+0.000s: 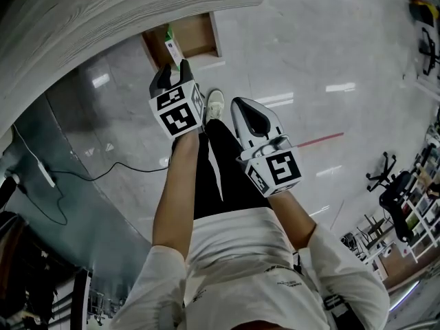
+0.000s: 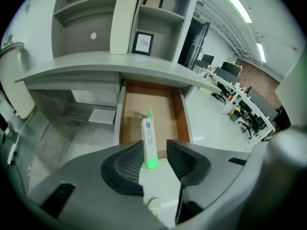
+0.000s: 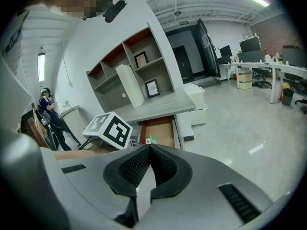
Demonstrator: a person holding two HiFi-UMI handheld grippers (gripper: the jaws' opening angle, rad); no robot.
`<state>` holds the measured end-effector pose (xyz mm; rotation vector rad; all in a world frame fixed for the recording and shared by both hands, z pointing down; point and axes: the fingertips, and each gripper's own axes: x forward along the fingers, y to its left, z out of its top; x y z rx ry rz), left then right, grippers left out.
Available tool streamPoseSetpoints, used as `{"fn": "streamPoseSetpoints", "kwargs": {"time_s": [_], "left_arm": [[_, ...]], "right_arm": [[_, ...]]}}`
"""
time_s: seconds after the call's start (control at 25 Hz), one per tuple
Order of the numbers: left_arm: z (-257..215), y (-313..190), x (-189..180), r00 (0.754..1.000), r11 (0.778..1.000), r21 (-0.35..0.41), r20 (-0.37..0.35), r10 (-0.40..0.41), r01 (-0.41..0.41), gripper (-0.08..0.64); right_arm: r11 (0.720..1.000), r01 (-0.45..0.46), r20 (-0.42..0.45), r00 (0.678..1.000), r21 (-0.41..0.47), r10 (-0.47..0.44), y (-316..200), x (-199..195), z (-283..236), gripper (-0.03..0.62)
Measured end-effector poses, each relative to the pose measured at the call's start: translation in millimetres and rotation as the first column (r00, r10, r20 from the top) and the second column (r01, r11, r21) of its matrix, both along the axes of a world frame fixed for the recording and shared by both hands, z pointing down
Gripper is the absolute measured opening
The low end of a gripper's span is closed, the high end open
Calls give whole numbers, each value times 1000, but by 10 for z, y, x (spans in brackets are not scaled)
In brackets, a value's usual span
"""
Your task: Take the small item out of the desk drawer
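Note:
The desk drawer (image 1: 201, 37) is pulled out, with a bare brown bottom (image 2: 160, 104). The small item, a white and green tube box (image 2: 149, 145), stands tilted at the drawer's front edge (image 1: 171, 45). Its green end sits between the jaws of my left gripper (image 2: 156, 146). It leans on the left pad (image 2: 128, 164), and a gap shows at the right pad, so the jaws are open around it. My right gripper (image 3: 149, 148) is shut on nothing, held back over the floor to the right of the left one (image 1: 238, 103). From there I see the drawer (image 3: 162, 131) and the tube's tip (image 3: 151, 138).
The grey desk top (image 1: 103, 12) overhangs the drawer, with open shelves (image 2: 96, 28) above it. A black cable (image 1: 89, 177) trails over the shiny floor at left. The holder's shoe (image 1: 215, 104) stands just below the drawer. Office chairs (image 1: 385, 177) are far right.

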<state>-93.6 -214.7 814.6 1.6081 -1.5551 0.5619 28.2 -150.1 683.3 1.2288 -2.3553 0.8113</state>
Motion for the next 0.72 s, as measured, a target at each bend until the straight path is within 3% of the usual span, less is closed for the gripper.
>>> {"fn": "streamPoseSetpoints", "kwargs": {"time_s": [0.72], "left_arm": [[566,-154,-33,998,993,-109,46,-33,38,158]], "right_arm": [[999,-4,-3,1000,-51,4,21,16,190,32]]}}
